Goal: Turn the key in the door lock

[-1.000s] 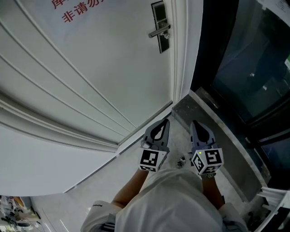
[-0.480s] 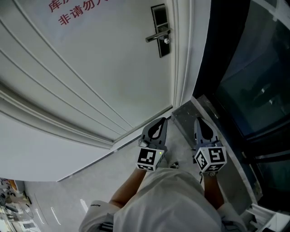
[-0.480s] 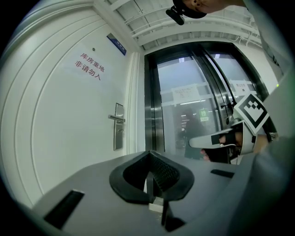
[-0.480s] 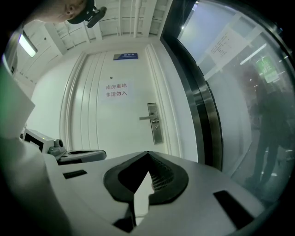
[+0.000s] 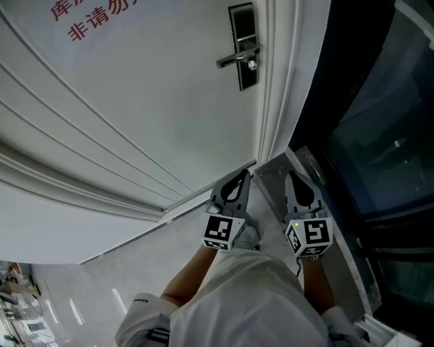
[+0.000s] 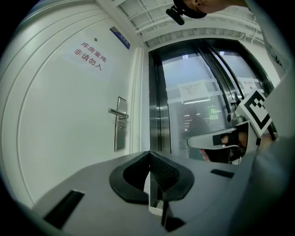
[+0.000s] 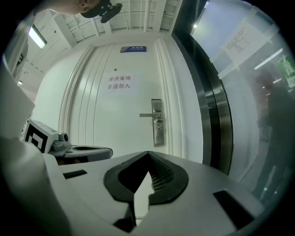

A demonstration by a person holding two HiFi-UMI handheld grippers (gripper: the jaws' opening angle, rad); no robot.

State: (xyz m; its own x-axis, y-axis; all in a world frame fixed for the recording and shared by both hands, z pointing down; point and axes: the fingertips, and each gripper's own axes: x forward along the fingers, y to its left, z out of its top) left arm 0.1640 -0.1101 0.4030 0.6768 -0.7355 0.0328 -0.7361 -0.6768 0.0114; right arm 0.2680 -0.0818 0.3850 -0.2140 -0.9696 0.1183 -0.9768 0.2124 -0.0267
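The white door fills the head view, with its dark lock plate and silver lever handle at the top. A small shiny key head shows just under the lever. My left gripper and right gripper are held side by side low over the floor, pointing at the foot of the door and well short of the lock. Both are shut with nothing between them. The lock plate lies straight ahead of the right gripper, and the lock plate left of the left gripper.
Dark glass panels in a metal frame stand right of the white door frame. A grey stone threshold runs along the floor under both grippers. Red characters are printed on the door. The person's light sleeves fill the bottom.
Both grippers have been carried forward toward the door, still side by side and shut. The lock now sits lower and slightly larger in the head view.
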